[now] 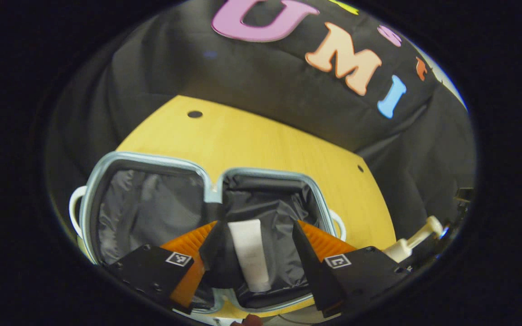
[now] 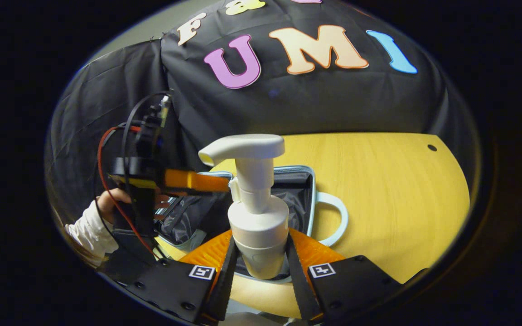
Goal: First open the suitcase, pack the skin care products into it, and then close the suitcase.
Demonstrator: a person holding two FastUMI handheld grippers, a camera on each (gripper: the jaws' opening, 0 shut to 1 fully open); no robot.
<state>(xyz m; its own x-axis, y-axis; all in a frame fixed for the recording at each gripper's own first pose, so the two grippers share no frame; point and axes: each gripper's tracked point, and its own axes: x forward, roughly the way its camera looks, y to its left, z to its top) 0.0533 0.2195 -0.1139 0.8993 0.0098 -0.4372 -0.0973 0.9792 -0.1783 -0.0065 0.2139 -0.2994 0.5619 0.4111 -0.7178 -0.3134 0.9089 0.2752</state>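
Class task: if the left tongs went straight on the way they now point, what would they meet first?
Probably the white tube lying in the open suitcase, which sits directly between the left tongs' open fingers; depth is uncertain.

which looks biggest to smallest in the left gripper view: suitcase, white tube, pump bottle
1. suitcase, open on the table, by far the largest.
2. white tube, lying in its right half.
3. pump bottle, smallest, but cut off at the view's edge, so its place after the tube is unsure.
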